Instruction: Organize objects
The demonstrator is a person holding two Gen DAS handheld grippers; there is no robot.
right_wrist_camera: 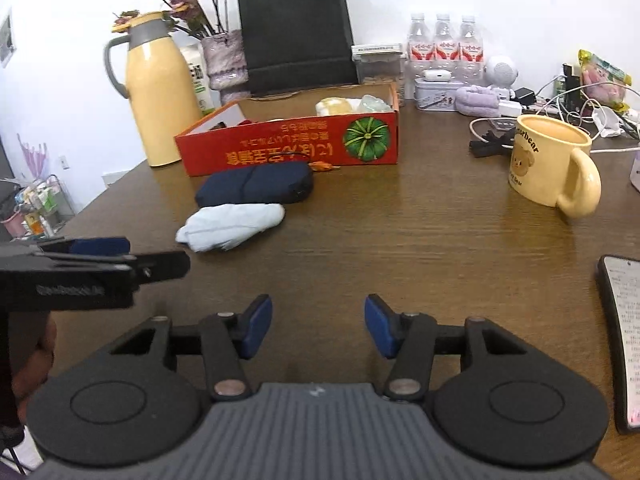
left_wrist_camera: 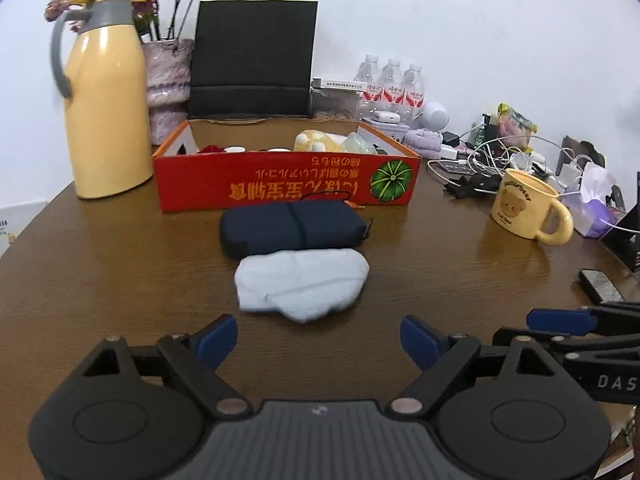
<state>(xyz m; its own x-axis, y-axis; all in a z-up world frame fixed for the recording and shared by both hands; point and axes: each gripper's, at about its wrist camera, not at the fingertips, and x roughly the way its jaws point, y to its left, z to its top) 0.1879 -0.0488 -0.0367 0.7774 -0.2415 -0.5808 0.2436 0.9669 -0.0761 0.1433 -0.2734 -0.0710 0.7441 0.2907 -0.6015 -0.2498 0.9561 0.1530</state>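
Left wrist view: we are judging the task as partly done. The red box (left_wrist_camera: 286,184) is sitting toward the desk's (left_wrist_camera: 440,272) far edge and already holding small items: a yellow-white soft thing, a pale green one, something red and white at its left end. Two things are still lying out on the desk in front of the box: the dark blue pouch (left_wrist_camera: 294,228), just beside the box's near wall, and the light blue cloth (left_wrist_camera: 302,282), touching the pouch's near side. We are reading these as what is left. The yellow mug (left_wrist_camera: 528,210) is standing well off toward the desk's right edge; whether it belongs in the box we cannot tell. The left gripper (left_wrist_camera: 318,342) is showing its jaws spread wide, nothing between them, touching nothing, with the cloth just ahead. The other tool's blue-tipped finger is poking in at the right.

Right wrist view: we are seeing the same layout, with box (right_wrist_camera: 288,146), pouch (right_wrist_camera: 256,188) and cloth (right_wrist_camera: 232,226) left of centre, mug (right_wrist_camera: 550,166) at right, and a phone (right_wrist_camera: 624,332) near the desk's right edge. The right gripper (right_wrist_camera: 318,326) is holding its jaws moderately apart, narrower than the left's, empty, over bare desk (right_wrist_camera: 400,240), with nothing touched. The left tool is crossing in from the left with a hand behind it.
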